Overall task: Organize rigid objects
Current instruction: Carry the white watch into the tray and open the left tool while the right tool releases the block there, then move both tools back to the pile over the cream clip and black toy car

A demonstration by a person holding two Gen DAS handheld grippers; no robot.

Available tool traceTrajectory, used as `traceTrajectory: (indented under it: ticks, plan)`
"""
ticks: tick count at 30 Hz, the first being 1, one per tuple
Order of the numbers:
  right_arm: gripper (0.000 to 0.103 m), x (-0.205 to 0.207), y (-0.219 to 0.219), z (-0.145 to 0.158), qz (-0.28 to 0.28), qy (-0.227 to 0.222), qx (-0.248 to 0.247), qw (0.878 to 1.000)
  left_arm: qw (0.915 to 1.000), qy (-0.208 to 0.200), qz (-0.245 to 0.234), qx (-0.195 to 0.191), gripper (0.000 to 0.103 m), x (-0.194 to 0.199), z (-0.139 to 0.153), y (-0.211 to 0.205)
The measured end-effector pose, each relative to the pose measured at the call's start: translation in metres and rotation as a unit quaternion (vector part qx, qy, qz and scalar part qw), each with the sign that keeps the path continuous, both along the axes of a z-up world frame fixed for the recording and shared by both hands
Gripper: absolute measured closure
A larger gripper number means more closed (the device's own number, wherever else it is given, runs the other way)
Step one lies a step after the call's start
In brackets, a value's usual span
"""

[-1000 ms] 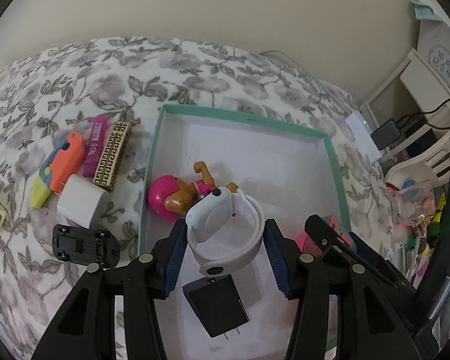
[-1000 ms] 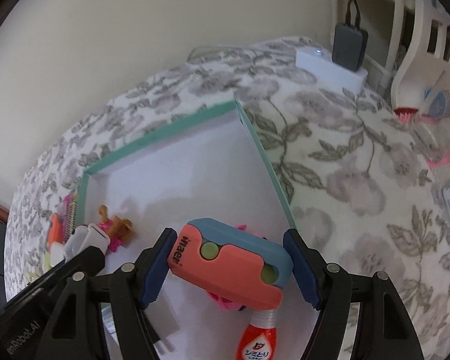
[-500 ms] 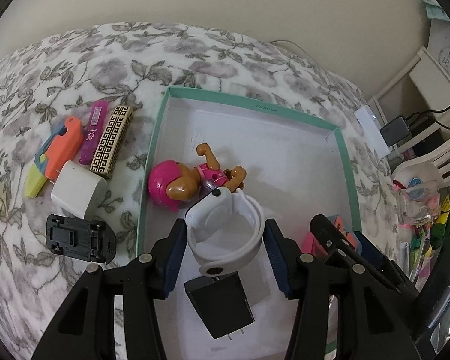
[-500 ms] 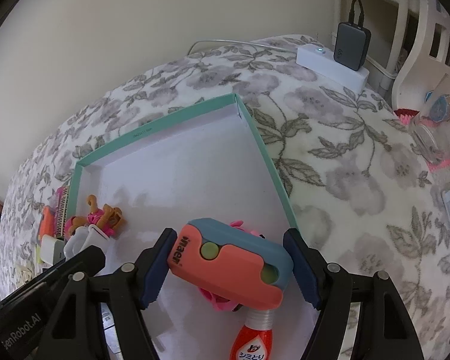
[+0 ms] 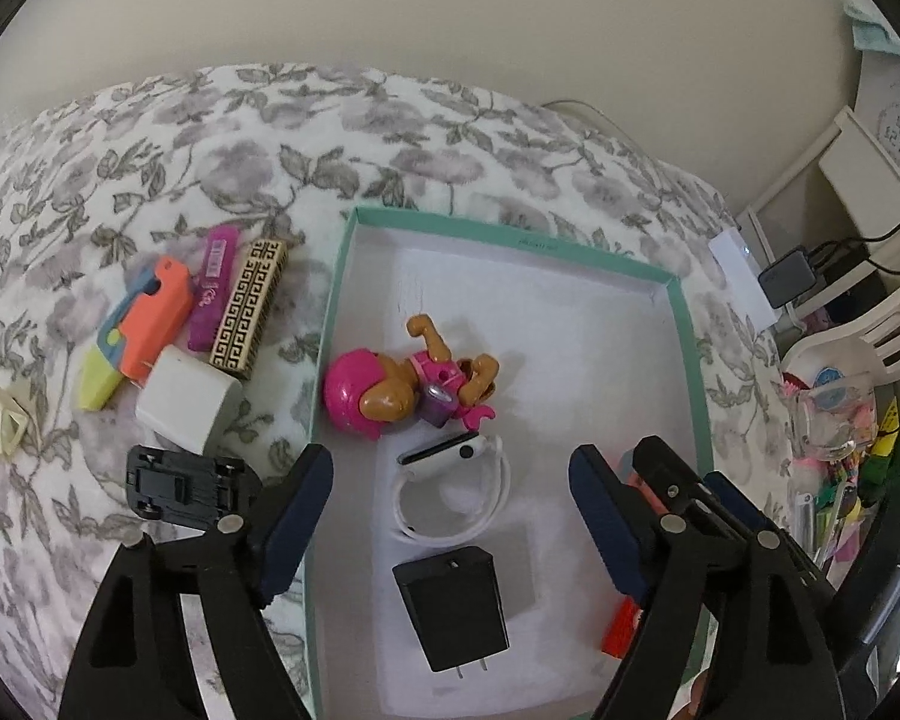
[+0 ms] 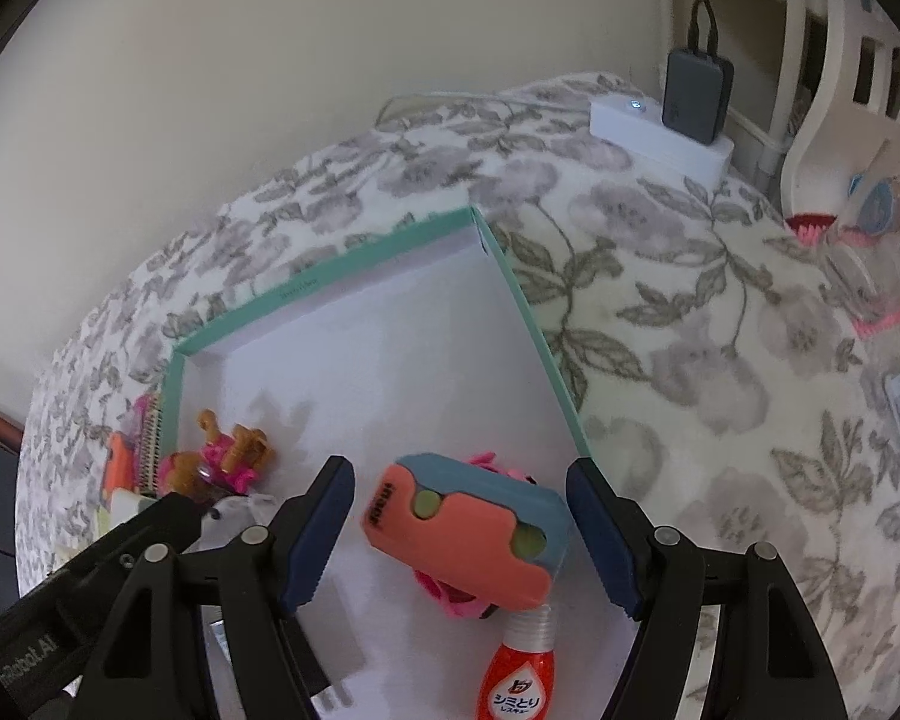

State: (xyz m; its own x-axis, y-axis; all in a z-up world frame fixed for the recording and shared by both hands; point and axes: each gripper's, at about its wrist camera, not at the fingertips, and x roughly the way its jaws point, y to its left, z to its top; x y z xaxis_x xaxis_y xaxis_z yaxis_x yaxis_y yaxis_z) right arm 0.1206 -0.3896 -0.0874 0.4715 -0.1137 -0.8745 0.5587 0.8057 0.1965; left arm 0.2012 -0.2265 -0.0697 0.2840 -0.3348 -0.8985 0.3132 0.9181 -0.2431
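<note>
Left gripper [image 5: 450, 516] jaws just sprung wide, dropping the white smartwatch [image 5: 450, 495] held a second ago onto the floor of the teal-rimmed box [image 5: 687, 360], between a pink toy figure [image 5: 402, 390] and one black charger [image 5: 453, 615]. Six items lined up left of the box on the floral bedspread [image 5: 270, 138], none blocking the jaws. Right gripper [image 6: 459, 534] jaws now apart, clear of the coral-and-blue cutter [image 6: 468, 534] lying between them above a red bottle [image 6: 516, 672].
</note>
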Motion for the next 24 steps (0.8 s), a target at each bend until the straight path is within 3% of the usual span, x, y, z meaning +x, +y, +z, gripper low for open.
traceTrajectory:
  ticks: [13, 18, 24]
  plan:
    - [0.026, 0.003, 0.014, 0.05, 0.012, -0.051, -0.031, 0.998, 0.9976, -0.024, 0.064, -0.014, 0.017, 0.018, 0.034, 0.044]
    - [0.024, 0.009, 0.032, 0.058, 0.032, -0.056, -0.049, 0.997, 0.9942, -0.042, 0.098, 0.013, 0.014, 0.027, 0.043, 0.073]
    - [0.023, 0.022, 0.067, 0.044, 0.079, -0.037, -0.054, 0.995, 0.9851, -0.064, 0.144, 0.068, 0.014, 0.036, 0.048, 0.115]
